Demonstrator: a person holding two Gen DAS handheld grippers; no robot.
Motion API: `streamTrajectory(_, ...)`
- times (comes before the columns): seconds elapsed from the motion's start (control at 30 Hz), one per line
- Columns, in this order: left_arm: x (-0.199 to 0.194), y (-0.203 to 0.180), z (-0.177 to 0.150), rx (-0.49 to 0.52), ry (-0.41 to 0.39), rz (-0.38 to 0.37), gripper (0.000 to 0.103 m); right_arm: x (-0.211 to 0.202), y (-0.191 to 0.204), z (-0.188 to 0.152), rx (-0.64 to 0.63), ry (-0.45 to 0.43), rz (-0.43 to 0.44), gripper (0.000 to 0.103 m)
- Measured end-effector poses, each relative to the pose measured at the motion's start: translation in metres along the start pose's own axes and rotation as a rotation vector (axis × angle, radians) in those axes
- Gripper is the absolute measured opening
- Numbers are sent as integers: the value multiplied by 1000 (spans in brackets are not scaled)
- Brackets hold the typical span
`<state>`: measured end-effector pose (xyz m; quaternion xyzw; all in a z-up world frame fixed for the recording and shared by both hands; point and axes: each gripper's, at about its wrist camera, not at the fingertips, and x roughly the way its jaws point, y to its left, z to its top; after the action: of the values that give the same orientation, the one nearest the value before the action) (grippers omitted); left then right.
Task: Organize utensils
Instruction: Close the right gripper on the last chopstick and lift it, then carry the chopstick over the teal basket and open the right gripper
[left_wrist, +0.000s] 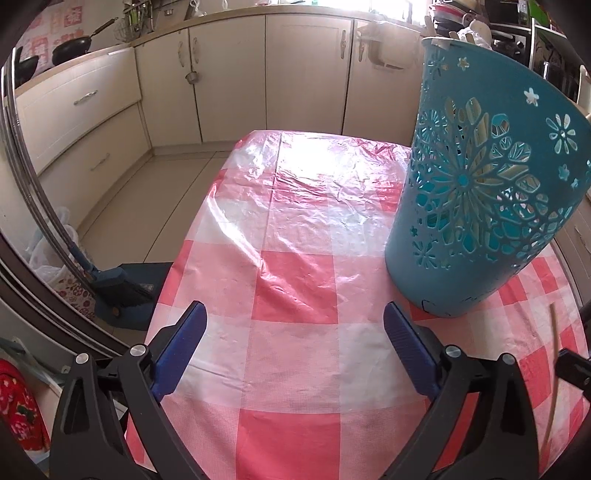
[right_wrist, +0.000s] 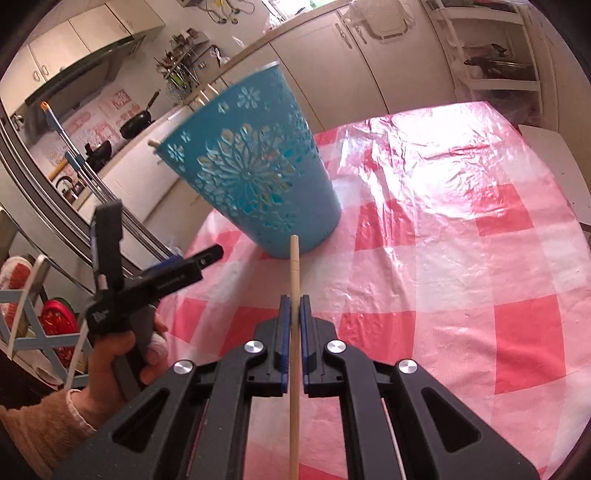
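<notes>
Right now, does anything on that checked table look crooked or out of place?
Nothing is spilled or broken. The blue basket appears to lean, perhaps only lens distortion. The right tool grips a thin wooden stick; the left tool is open and empty.

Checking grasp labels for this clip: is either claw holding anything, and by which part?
The right claw is shut on a thin wooden stick, gripping its shaft below the tip nearest the blue basket. The left claw is open and empty.
</notes>
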<state>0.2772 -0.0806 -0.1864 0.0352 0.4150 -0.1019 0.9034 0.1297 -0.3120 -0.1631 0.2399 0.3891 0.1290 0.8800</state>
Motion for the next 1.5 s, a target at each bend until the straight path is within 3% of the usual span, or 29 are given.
streamTrajectory(0.23,3,-1,0,2,15,2,93,-35,24,35,3,-137,95,6)
streamTrajectory(0.63,6,-1,1,2,28,-2,93,-81,59,90,-110,-301,141,6)
streamTrajectory(0.8,6,-1,1,4,26,2,93,-90,87,139,-163,-465,123,6)
streamTrajectory(0.97,5,-1,1,0,26,2,93,-58,104,172,-195,-585,8,6)
streamTrajectory(1.17,6,1,1,-8,25,-3,93,6,95,152,-292,-526,-175,6)
streamTrajectory(1.33,6,2,0,-5,27,-3,94,29,76,125,-311,-406,-202,7)
streamTrajectory(1.4,6,1,0,0,28,0,95,25,74,118,-324,-386,-207,12)
streamTrajectory(1.5,8,-1,1,4,33,3,95,3,70,104,-315,-389,-205,40)
